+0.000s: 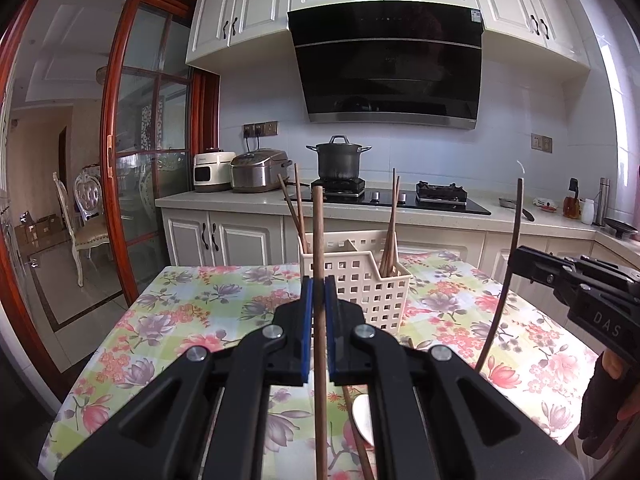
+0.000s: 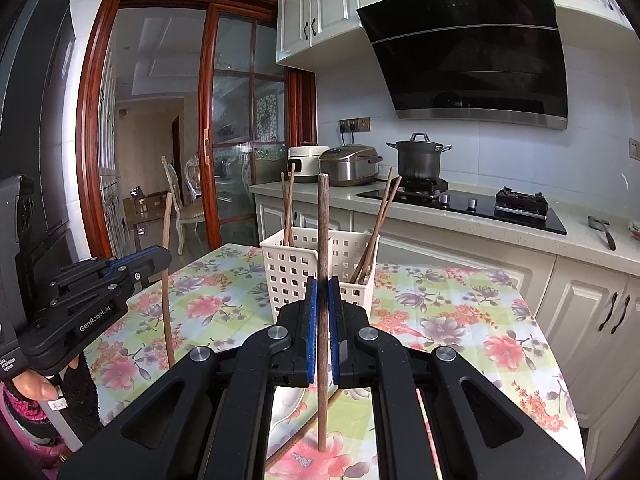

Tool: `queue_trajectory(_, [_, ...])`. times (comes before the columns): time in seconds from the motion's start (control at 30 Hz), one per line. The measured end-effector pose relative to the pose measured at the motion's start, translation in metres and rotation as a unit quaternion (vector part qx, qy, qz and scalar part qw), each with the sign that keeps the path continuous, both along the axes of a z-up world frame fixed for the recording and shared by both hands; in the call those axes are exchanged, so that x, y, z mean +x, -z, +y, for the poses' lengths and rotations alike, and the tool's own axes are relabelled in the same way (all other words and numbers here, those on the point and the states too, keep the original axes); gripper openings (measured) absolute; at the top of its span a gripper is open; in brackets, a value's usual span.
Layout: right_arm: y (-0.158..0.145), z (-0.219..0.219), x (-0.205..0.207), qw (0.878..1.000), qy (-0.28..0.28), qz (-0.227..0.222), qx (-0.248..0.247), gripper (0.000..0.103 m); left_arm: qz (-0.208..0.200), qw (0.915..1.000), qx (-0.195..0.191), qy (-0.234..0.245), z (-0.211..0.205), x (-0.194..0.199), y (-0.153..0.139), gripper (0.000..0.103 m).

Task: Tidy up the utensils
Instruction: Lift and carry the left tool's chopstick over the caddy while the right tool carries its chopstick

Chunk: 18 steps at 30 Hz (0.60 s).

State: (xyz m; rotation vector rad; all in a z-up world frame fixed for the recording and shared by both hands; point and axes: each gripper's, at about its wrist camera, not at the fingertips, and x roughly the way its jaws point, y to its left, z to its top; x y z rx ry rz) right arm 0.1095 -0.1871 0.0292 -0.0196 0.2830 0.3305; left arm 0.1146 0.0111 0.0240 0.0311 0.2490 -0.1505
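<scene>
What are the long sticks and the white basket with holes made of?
The chopstick in the left gripper looks like brown wood with a matte finish; faint grain shows along it. The one in the right gripper looks the same but darker. The basket seems to be cream plastic: smooth, thin walls with neat square holes. The table has a flowery cover, perhaps cloth or vinyl.

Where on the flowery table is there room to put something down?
Bare tablecloth lies left of the white basket, and more to its right. It is crowded near the front: loose chopsticks and a white spoon lie under both hand-held grippers.
</scene>
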Motion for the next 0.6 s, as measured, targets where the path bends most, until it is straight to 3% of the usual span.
queue_trajectory(0.6, [-0.0074, 0.0063, -0.0061, 1.0, -0.004, -0.013, 0.004, 0.006, -0.012, 0.9999, -0.001, 0.002, -0.0033, -0.0066, -0.0062, 0.006])
